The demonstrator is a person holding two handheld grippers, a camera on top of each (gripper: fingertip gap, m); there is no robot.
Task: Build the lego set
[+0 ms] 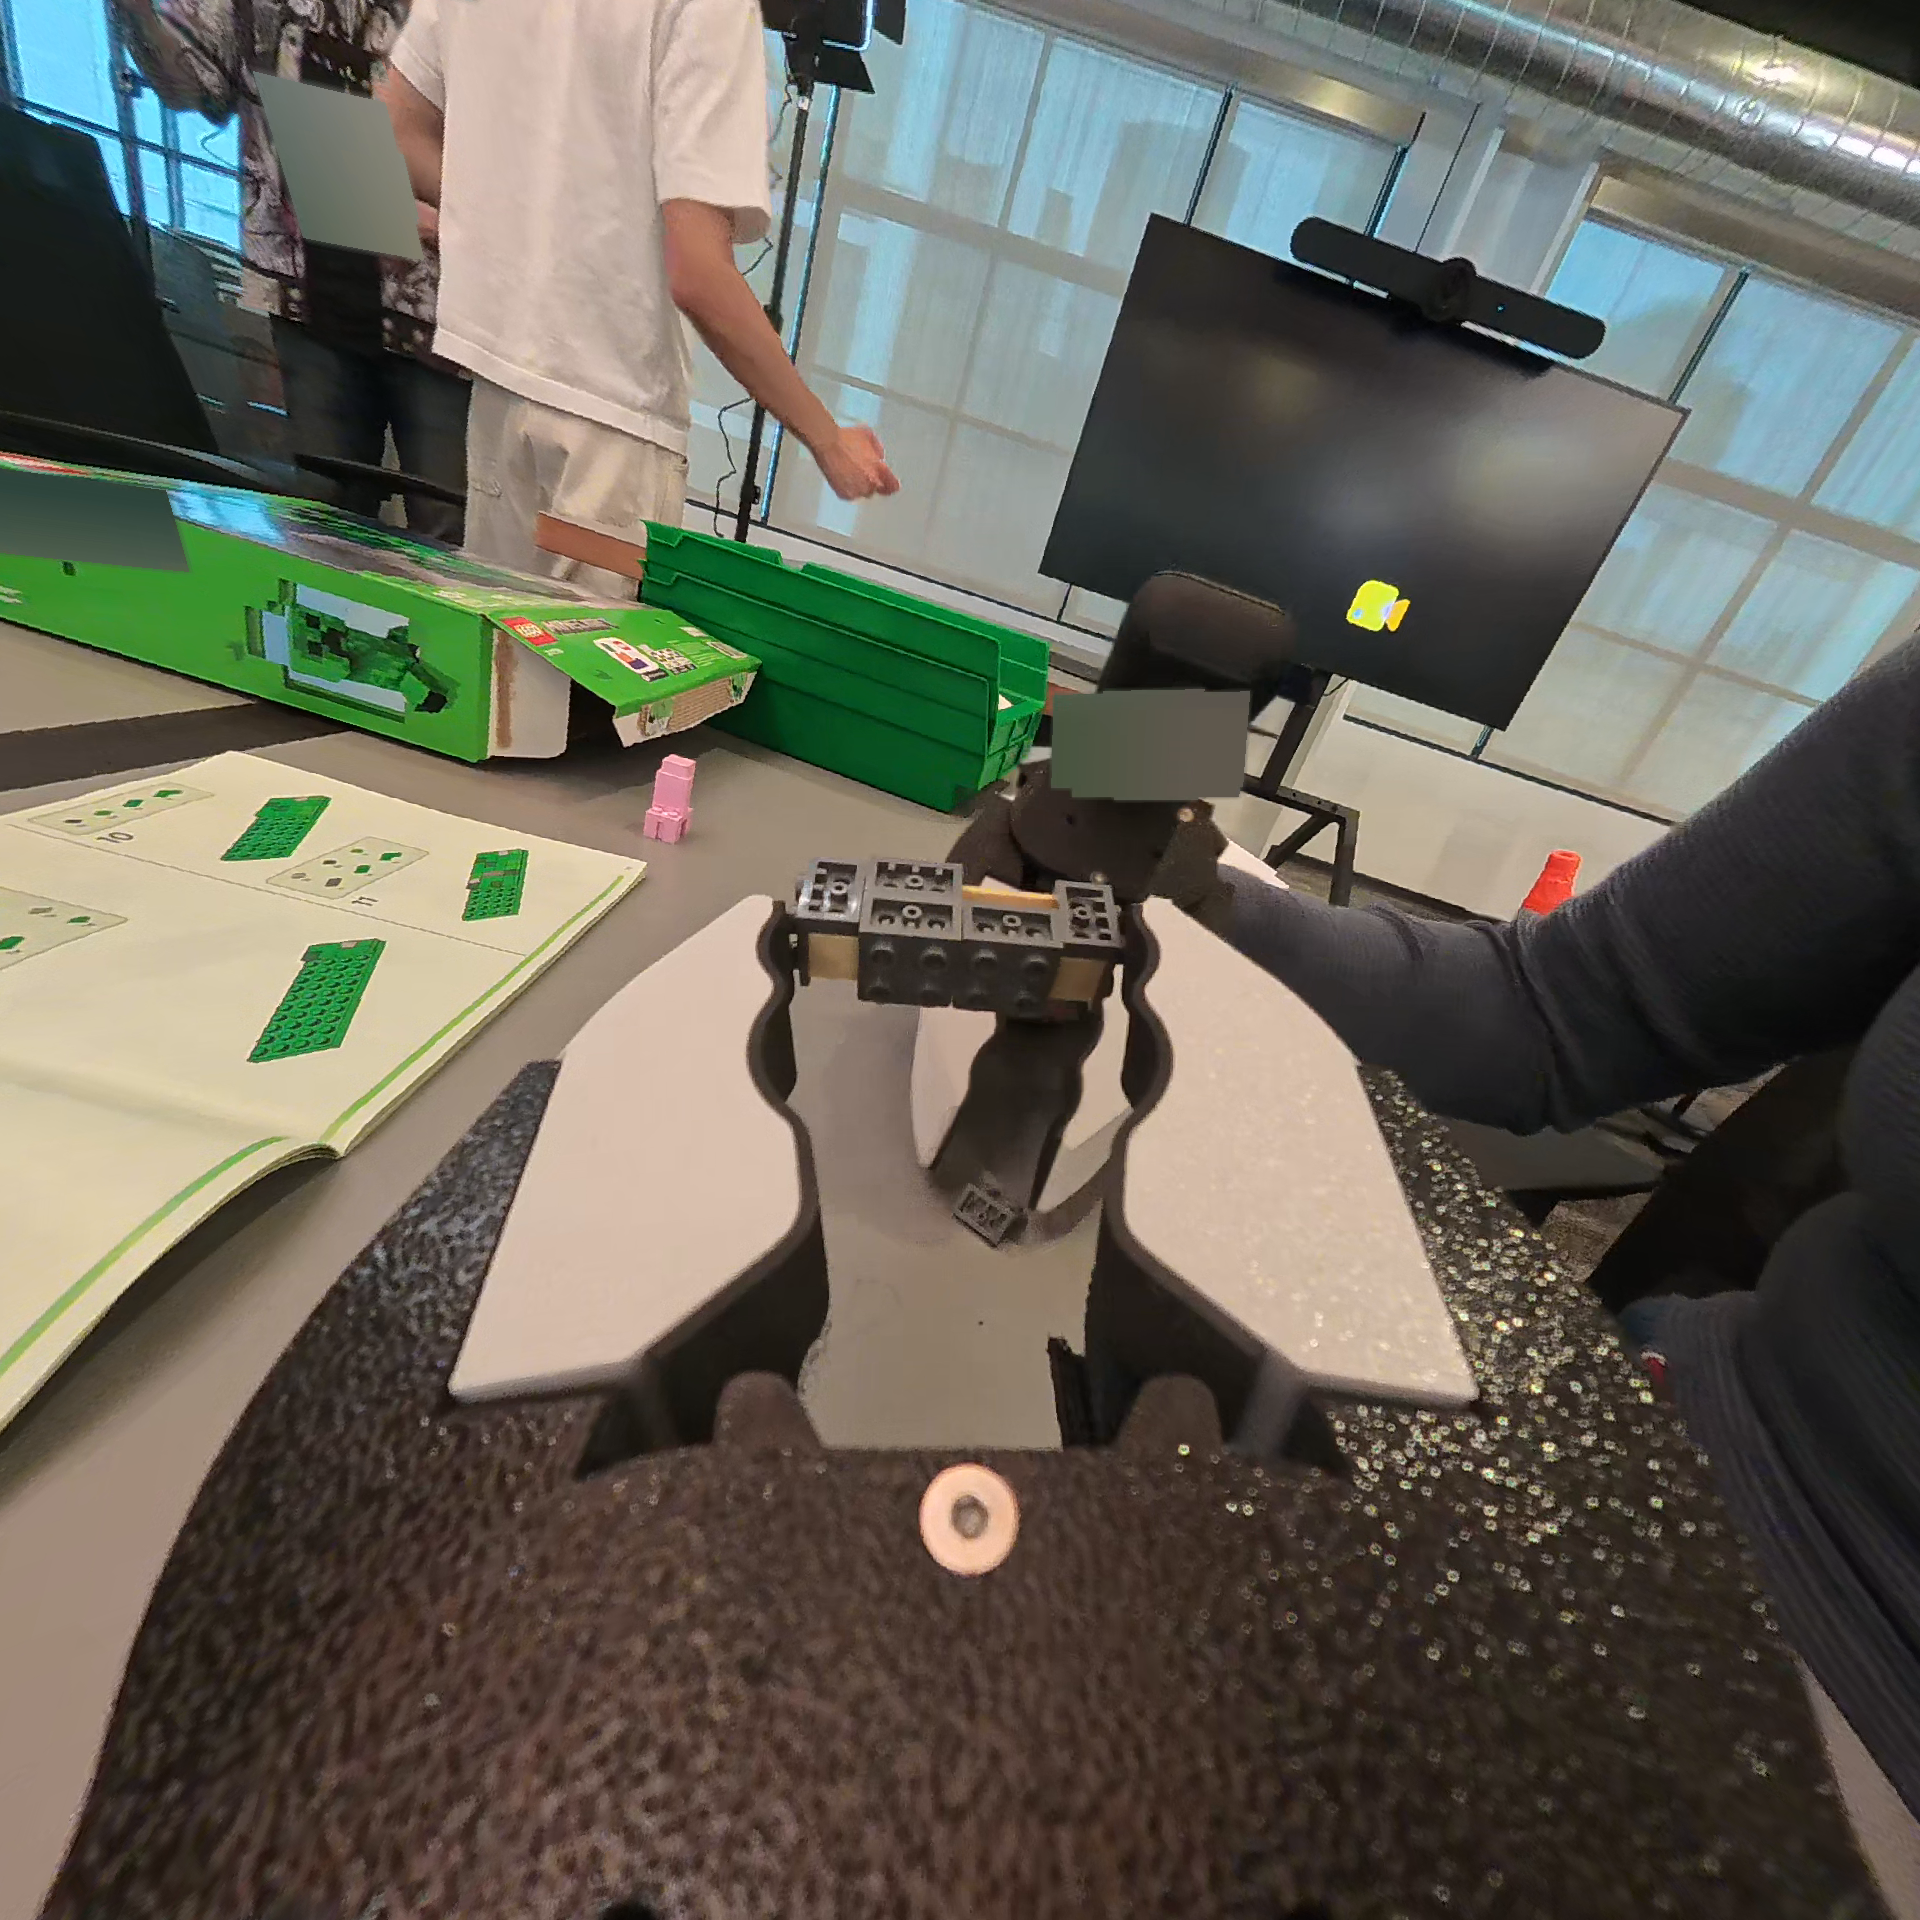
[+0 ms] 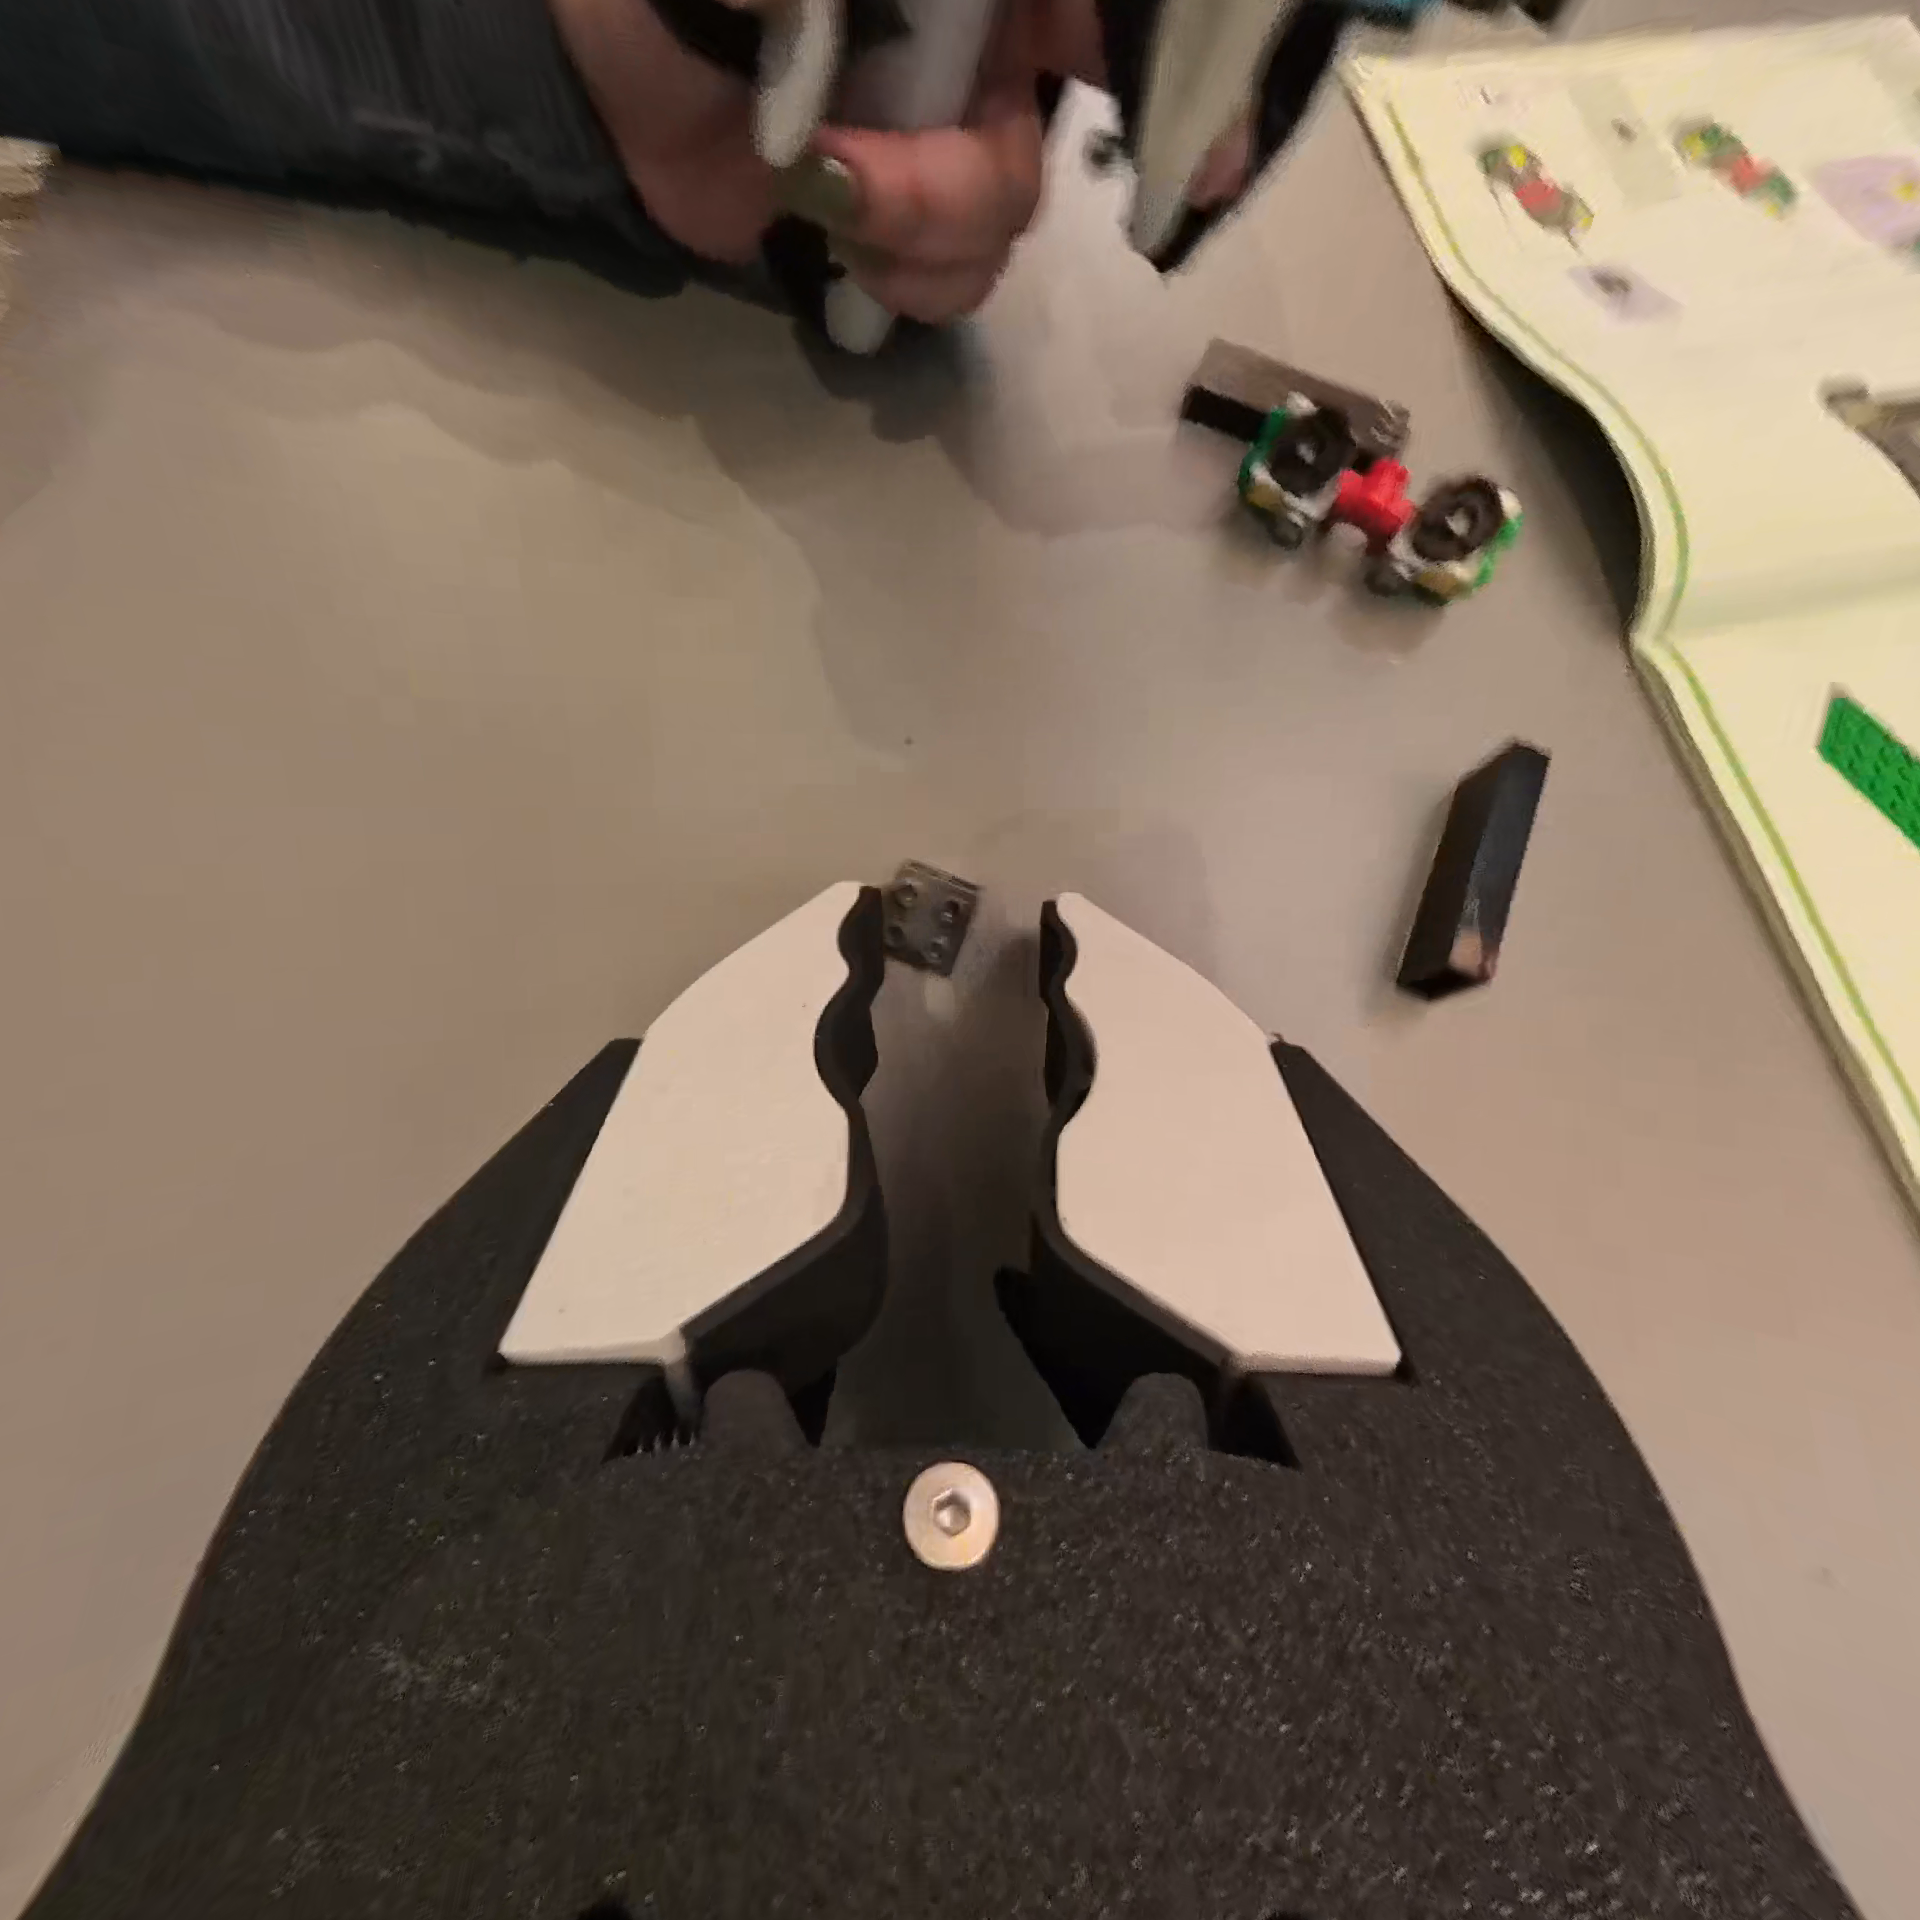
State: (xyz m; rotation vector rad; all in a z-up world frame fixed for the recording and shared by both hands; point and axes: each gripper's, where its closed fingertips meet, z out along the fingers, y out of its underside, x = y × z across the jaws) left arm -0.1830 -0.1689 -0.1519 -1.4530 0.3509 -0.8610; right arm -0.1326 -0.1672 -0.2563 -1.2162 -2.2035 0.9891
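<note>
In my left claw (image 1: 956, 961), at the centre of the left wrist frame, I hold a dark grey block assembly (image 1: 961, 935) with tan pieces showing at its ends; my two fingers press on it from either side and it hangs clear above the grey table (image 1: 156, 1558). Just below it in that frame, a small dark grey brick (image 1: 987, 1210) lies on the table under the tips of my right claw (image 1: 1013, 1164), which reaches in from the far side. In the right wrist frame that claw (image 2: 961, 935) stands narrowly apart and grips nothing; the same small brick (image 2: 930, 916) sits studs up just beside my left finger, whether touching it I cannot tell. To the right of centre lies a long black bar (image 2: 1470, 873), and higher up a small build with green, red and black parts (image 2: 1371, 494). The open instruction booklet (image 1: 260, 987) fills the left of the left frame, a pink figure (image 1: 670, 798) stands beyond it, then the green box (image 1: 343, 623) and green bins (image 1: 862, 665) at upper centre. I judge that I am fetching the next piece for the grey assembly. The next move calls for centring the right claw over the small brick, closing on two opposite sides, lifting it, and lining its studs with the assembly before pressing.
</note>
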